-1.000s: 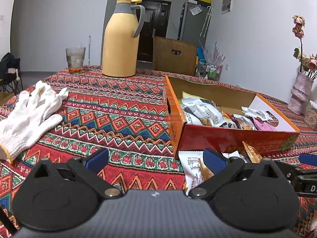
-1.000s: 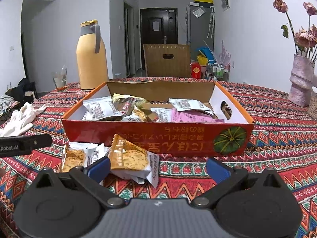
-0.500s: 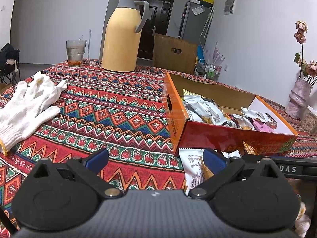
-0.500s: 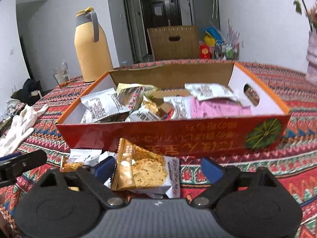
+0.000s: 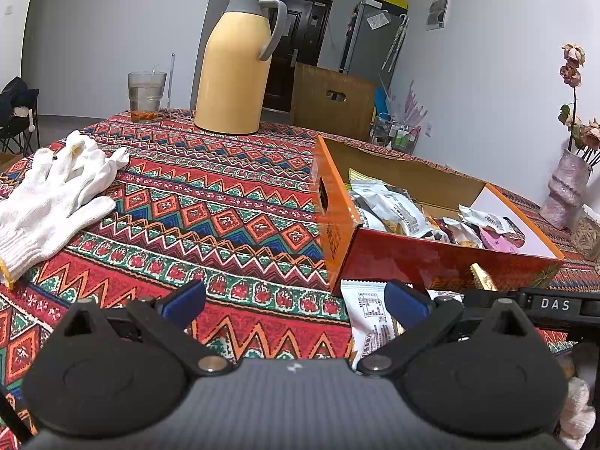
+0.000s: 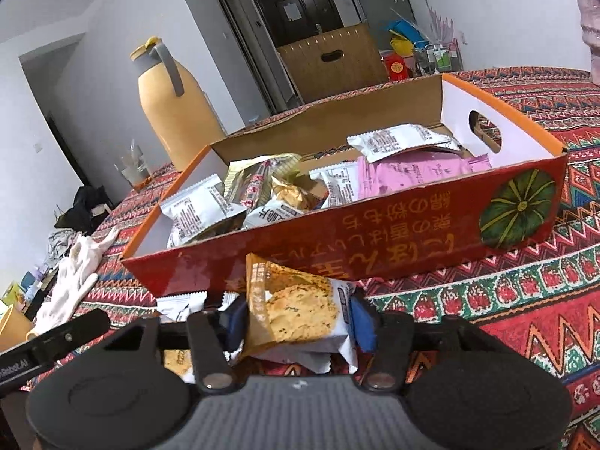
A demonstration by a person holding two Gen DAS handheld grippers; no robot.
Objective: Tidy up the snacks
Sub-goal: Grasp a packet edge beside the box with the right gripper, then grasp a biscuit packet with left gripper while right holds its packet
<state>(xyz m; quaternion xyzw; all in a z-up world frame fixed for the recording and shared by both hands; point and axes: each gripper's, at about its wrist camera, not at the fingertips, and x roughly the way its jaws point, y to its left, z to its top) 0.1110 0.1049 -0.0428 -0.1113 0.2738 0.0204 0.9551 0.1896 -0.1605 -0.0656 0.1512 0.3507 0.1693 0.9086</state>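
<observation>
Cracker packet [image 6: 296, 309] | we find right gripper [image 6: 298, 318] jaws just closing onto it, for boxing | left gripper [image 5: 294, 302] parked unclenched, empty

The left wrist camera sits low over the desk [image 5: 210, 202], beside the box's short end, and faces across to the yellow thermos [image 5: 234, 67]. The right wrist camera is tilted and close to the red cardboard box [image 6: 393, 240], looking over its long front wall. Both views share box, thermos and white gloves [image 5: 48, 202].
</observation>
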